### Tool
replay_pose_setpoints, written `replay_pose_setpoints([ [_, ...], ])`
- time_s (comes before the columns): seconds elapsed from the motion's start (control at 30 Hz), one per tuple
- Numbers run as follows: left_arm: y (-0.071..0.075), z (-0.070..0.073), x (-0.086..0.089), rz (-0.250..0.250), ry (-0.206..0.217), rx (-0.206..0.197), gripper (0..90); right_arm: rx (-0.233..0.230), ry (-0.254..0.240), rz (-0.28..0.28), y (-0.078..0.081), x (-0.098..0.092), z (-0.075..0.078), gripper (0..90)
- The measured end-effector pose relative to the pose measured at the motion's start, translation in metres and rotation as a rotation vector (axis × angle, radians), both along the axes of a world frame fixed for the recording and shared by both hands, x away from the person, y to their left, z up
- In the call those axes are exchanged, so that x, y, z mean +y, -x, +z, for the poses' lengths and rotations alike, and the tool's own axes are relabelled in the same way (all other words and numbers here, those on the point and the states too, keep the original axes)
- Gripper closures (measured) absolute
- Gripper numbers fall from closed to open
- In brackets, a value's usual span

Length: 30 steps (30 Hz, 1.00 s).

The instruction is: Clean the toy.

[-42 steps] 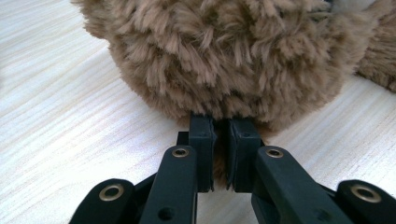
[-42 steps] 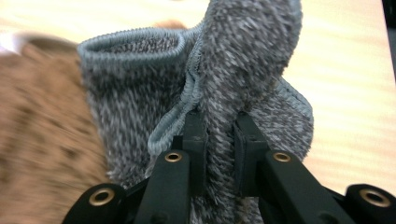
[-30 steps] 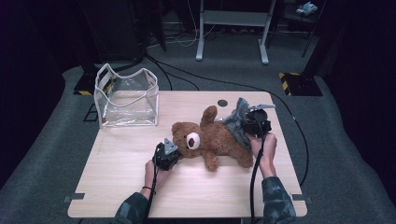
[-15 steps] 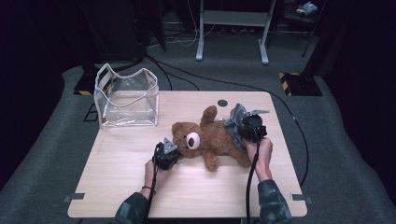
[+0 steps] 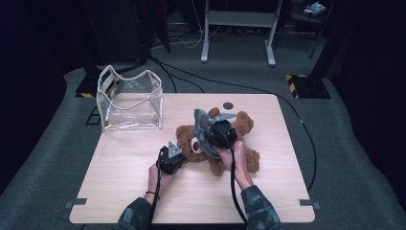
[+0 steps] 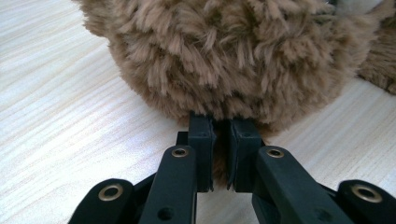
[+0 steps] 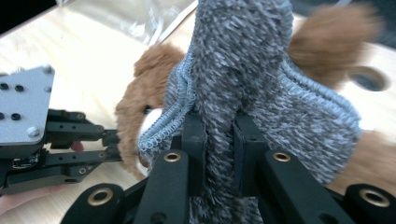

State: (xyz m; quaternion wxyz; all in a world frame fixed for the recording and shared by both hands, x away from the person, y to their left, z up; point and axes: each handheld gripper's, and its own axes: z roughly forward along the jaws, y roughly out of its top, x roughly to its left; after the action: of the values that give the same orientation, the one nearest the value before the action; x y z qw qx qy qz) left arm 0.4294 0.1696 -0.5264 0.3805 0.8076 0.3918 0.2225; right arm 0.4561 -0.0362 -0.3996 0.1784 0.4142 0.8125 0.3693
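Observation:
A brown teddy bear lies on its back in the middle of the wooden table, head toward the left. My left gripper is shut on a tuft of fur at the side of the bear's head; its jaws pinch the fur close together. My right gripper is shut on a grey knitted garment and holds it above the bear's face and chest. In the right gripper view the garment rises from between the jaws, with the bear's head and the left gripper behind it.
A clear plastic bag with white trim stands open at the table's far left corner. A small dark round hole sits near the far edge. Cables trail over the grey floor beyond the table.
My right gripper has carried the grey garment leftward, from over the bear's legs to over its face and chest. The left gripper has kept its hold and stayed still.

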Motion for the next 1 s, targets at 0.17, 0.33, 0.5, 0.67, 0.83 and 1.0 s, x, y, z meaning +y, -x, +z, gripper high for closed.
replay_pose_setpoints([
  [0.17,-0.001,0.0,0.001,-0.003,-0.001,-0.002,82.1,0.027,0.063,-0.041,-0.013,0.001,-0.023,78.1],
  [0.33,0.0,0.0,0.001,-0.002,0.005,-0.004,82.2,0.026,0.103,-0.098,-0.014,-0.012,-0.027,78.4],
  [0.5,0.0,0.0,0.001,-0.002,0.007,0.001,82.1,0.003,0.104,-0.108,-0.006,-0.009,-0.019,78.1],
  [0.67,0.0,0.0,0.001,-0.004,0.004,0.003,82.1,-0.002,-0.012,-0.062,0.002,-0.002,-0.007,77.9],
  [0.83,0.0,0.0,0.0,0.002,0.014,0.002,82.1,0.012,-0.065,-0.009,0.0,0.01,-0.008,77.5],
  [1.0,-0.001,0.0,0.001,-0.002,0.008,0.01,82.1,0.03,-0.086,0.002,0.001,0.008,-0.018,77.8],
])
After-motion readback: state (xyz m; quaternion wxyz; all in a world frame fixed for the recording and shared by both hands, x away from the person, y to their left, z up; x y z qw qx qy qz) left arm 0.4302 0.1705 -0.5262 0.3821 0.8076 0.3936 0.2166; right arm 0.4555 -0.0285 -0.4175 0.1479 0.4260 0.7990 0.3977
